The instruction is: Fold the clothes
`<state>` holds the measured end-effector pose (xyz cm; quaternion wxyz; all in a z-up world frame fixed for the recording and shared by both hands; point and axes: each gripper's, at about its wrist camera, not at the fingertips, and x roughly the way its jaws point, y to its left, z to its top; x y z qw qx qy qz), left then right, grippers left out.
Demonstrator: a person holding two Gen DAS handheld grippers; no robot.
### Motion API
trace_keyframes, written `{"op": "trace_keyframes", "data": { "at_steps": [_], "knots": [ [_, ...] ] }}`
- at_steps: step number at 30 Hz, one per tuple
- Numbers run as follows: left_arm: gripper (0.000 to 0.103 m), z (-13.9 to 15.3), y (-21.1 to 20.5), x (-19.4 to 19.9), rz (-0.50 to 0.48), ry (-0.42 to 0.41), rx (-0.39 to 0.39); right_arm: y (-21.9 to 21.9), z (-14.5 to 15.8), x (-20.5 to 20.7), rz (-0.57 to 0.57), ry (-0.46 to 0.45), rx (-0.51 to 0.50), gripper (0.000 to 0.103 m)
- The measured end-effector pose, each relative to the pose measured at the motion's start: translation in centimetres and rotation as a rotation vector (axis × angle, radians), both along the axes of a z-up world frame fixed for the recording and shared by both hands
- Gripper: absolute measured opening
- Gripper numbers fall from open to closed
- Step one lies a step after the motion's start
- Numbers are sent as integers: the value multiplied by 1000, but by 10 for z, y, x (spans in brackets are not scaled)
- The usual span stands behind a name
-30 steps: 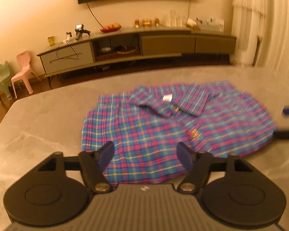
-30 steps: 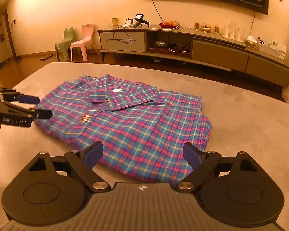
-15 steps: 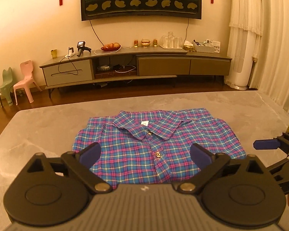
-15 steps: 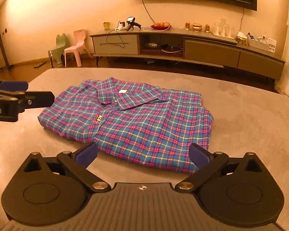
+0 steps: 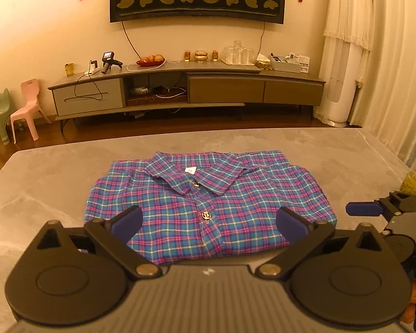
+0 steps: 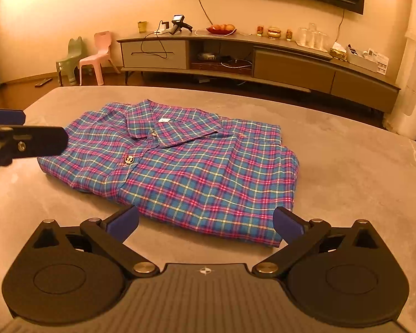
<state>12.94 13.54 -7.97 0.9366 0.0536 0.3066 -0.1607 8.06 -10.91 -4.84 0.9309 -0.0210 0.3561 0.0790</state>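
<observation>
A blue and pink plaid shirt (image 5: 208,194) lies folded on the grey table (image 5: 55,180), collar up and buttoned, facing away from me. My left gripper (image 5: 208,222) hovers over the shirt's near edge with its jaws wide open and nothing between them. In the right wrist view the same shirt (image 6: 185,172) lies just ahead of my right gripper (image 6: 205,222), which is also wide open and empty, near the shirt's right front corner. The right gripper's blue fingers (image 5: 363,209) show at the right edge of the left wrist view. The left gripper's fingers (image 6: 27,138) show at the left of the right wrist view.
A glass jar (image 5: 413,186) stands at the table's right edge. Beyond the table are a long low TV cabinet (image 5: 185,83), two small plastic chairs (image 5: 27,105) and white curtains (image 5: 388,55). Bare grey table top (image 6: 346,166) surrounds the shirt.
The left gripper has drawn back and up from the shirt, and its jaws have spread wider. The right gripper's jaws have also widened a little. The shirt lies where it was.
</observation>
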Motion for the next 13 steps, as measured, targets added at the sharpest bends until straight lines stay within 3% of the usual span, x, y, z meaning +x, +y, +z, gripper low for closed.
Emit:
{"op": "trace_keyframes", "data": {
  "at_steps": [7, 13],
  "knots": [
    [103, -1, -2, 0, 72, -43, 31, 2, -3, 2, 1, 4, -7, 102],
    [103, -1, -3, -1, 55, -39, 45, 2, -5, 4, 1, 6, -11, 102]
  ]
}}
